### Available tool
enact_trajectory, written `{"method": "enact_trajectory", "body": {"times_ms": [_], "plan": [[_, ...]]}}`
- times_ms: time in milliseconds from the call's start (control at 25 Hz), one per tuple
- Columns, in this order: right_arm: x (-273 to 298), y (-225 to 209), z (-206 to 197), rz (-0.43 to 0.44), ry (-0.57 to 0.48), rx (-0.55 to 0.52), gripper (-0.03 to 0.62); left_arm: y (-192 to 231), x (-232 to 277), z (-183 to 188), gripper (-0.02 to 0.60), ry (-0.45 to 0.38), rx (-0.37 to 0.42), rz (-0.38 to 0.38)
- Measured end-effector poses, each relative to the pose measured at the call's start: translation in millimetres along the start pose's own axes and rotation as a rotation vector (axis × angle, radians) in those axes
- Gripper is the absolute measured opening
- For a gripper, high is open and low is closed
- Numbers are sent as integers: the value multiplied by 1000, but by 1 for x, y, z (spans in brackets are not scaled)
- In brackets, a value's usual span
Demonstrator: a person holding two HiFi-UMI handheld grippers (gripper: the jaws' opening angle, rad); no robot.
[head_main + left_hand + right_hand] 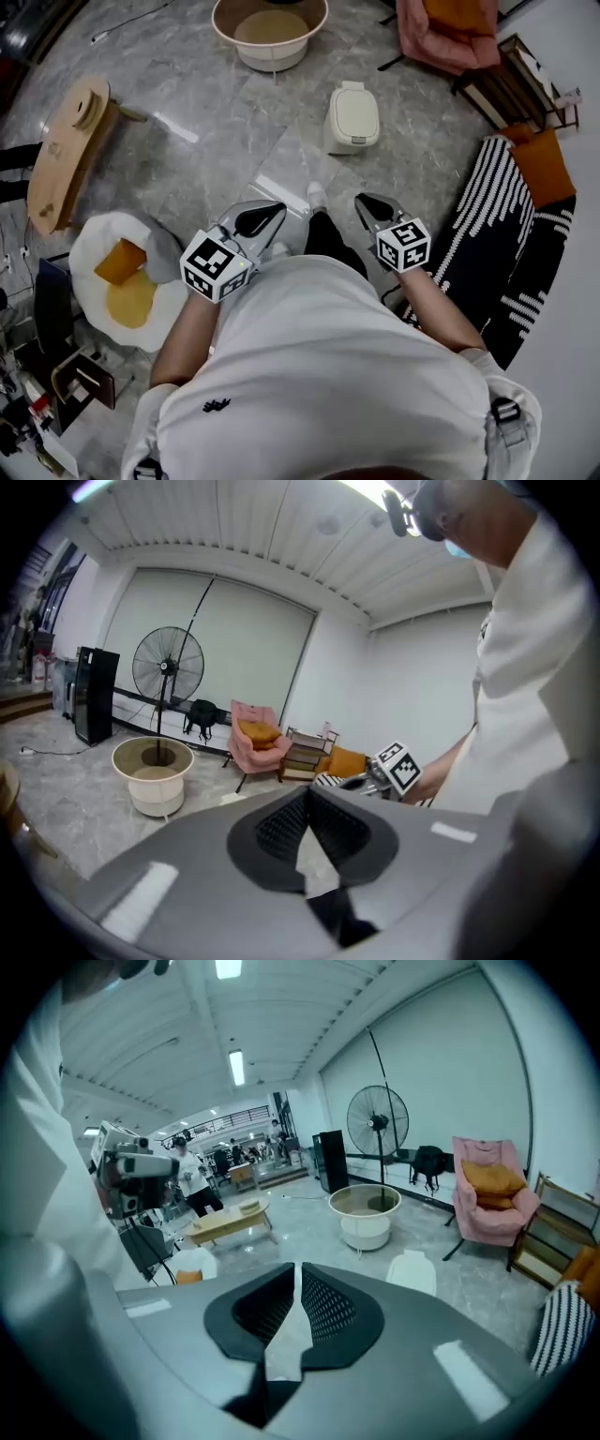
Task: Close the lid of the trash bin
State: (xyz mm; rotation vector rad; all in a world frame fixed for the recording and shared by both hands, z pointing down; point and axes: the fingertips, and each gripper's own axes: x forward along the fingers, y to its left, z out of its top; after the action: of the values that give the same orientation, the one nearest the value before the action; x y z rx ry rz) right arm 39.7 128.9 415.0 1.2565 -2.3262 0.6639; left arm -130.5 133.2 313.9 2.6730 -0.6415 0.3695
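Note:
A cream trash bin [353, 117] stands on the grey marble floor in front of me, and its lid looks to be lying flat on top. The right gripper view shows the bin [412, 1272] as a pale shape just past the jaws. My left gripper [273, 208] is held at waist height, well short of the bin, shut with nothing in it. My right gripper [365, 200] is level beside it, also shut and holding nothing. In each gripper view the dark ribbed pads meet at their tips, left gripper [307, 792] and right gripper [298, 1267].
A round white side table [270, 33] and a pink armchair [446, 36] stand beyond the bin. A low wooden table [66, 150] and an egg-shaped cushion [127, 281] lie to the left. A striped rug [506, 234] with an orange cushion [544, 165] is to the right.

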Motion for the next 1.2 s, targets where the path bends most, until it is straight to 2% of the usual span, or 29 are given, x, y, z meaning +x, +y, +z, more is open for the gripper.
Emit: {"method": "enact_trajectory", "body": {"times_ms": [200, 400, 840, 1200], "plan": [[-34, 44, 28, 26, -95, -52, 25, -7, -23, -4, 57, 3, 30, 21], [-55, 67, 40, 32, -149, -71, 25, -19, -33, -4, 57, -11, 46, 19], [-65, 88, 49, 65, -178, -108, 19, -19, -64, -16, 57, -34, 21, 83], [-64, 95, 58, 75, -199, -127, 9, -18, -63, -17, 57, -43, 14, 82]]}}
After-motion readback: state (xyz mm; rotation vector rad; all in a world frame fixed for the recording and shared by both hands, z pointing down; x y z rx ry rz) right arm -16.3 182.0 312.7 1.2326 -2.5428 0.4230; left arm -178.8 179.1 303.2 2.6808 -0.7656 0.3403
